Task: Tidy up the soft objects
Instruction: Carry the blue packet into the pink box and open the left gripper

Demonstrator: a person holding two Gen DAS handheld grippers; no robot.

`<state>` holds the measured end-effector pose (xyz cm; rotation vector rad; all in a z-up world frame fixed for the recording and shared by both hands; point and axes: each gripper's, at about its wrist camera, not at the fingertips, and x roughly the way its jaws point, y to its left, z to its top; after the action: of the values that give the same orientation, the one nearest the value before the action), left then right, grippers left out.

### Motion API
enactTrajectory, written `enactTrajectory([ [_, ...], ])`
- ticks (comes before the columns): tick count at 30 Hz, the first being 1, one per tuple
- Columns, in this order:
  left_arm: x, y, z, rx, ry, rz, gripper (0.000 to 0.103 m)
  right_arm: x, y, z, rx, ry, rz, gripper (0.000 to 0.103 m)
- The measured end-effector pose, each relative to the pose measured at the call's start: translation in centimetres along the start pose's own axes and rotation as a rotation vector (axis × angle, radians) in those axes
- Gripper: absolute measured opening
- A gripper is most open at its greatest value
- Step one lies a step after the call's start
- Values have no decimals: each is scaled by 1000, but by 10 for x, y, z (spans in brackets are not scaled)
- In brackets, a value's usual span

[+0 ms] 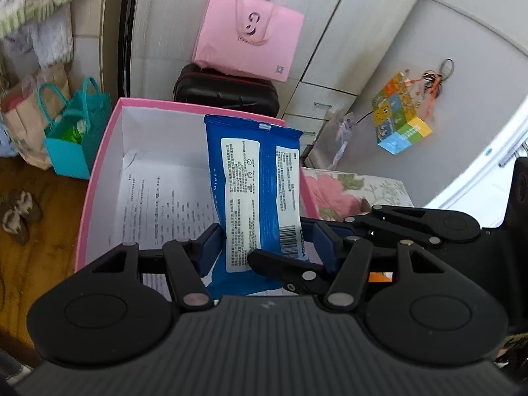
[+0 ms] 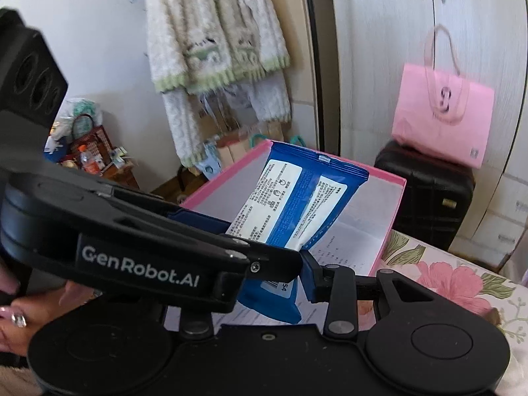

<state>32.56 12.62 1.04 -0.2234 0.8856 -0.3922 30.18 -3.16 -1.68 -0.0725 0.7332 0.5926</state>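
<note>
A blue wet-wipes pack point(image 1: 254, 191) with white printed labels stands on end above an open pink box point(image 1: 99, 165). My left gripper point(image 1: 267, 250) is shut on its lower part, one blue pad against each side. From the right, a black finger point(image 1: 287, 269) of the right gripper crosses the pack's bottom corner. In the right wrist view the pack point(image 2: 297, 198) leans over the box point(image 2: 392, 198), and my right gripper point(image 2: 274, 283) is shut on its lower end. The right pad point(image 2: 310, 270) touches the pack's edge. The left tool's black housing point(image 2: 142, 264) hides the other finger.
A printed sheet point(image 1: 158, 204) lines the box, which rests on a floral bed cover point(image 2: 455, 280). Behind it stand a black case point(image 1: 224, 89) with a pink paper bag point(image 1: 247, 36) on top, a teal bag point(image 1: 76, 138) on the wooden floor, and a hanging cardigan point(image 2: 211, 33). A hand point(image 2: 13, 313) shows low left.
</note>
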Motion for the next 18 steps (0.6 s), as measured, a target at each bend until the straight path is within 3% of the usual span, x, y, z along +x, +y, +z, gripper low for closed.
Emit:
enactTrajectory([
  [7, 45, 24, 20, -61, 79, -3, 58, 46, -24, 16, 25, 95, -13, 44],
  [14, 65, 33, 20, -101, 125, -22, 59, 60, -25, 19, -15, 143, -61, 43],
  [16, 70, 33, 20, -94, 126, -10, 65, 63, -25, 18, -31, 149, -86, 43],
  [18, 69, 28, 20, -18, 92, 14, 73, 65, -25, 18, -41, 147, -118, 43],
])
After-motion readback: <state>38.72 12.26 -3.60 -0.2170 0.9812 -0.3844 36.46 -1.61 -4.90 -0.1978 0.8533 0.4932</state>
